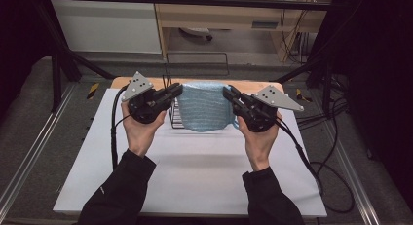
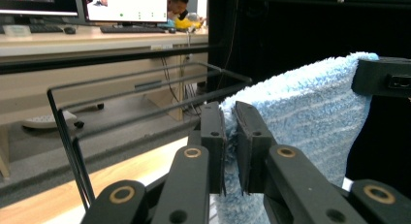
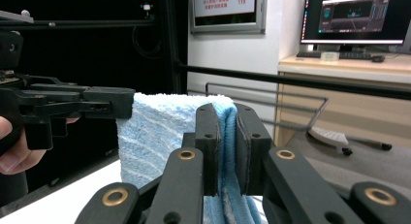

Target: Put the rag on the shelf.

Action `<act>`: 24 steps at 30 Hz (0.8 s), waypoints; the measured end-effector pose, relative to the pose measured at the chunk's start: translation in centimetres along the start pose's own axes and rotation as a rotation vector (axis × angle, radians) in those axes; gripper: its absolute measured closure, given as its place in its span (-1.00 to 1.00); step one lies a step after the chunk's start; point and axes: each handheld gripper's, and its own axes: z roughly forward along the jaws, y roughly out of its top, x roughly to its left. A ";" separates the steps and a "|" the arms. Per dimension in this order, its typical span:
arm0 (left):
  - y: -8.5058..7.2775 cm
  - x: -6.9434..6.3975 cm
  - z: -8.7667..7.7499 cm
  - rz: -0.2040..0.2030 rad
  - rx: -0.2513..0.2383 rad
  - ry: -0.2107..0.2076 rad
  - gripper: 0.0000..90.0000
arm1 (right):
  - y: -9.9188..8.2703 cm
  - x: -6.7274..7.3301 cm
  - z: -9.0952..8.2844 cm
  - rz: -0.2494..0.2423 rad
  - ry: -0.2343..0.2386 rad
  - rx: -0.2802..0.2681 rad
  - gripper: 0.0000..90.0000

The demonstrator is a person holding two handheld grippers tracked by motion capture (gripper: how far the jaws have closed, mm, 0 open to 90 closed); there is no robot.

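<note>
gripping towel [image 1: 204, 105] top corners

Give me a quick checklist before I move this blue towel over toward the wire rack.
1. Left gripper clamped on the blue towel corner: ok.
2. Right gripper clamped on the other corner: ok.
3. Towel hanging spread between both grippers: ok.
4. Towel's lower edge off the white board: cannot tell.
5. Wire rack upright beside the towel: ok.
6. Towel free of the rack's wires: cannot tell.
</note>
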 end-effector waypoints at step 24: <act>4.1 1.6 -0.2 0.006 -0.111 0.027 0.85 | 4.8 0.5 2.2 -0.044 -0.026 -0.069 0.83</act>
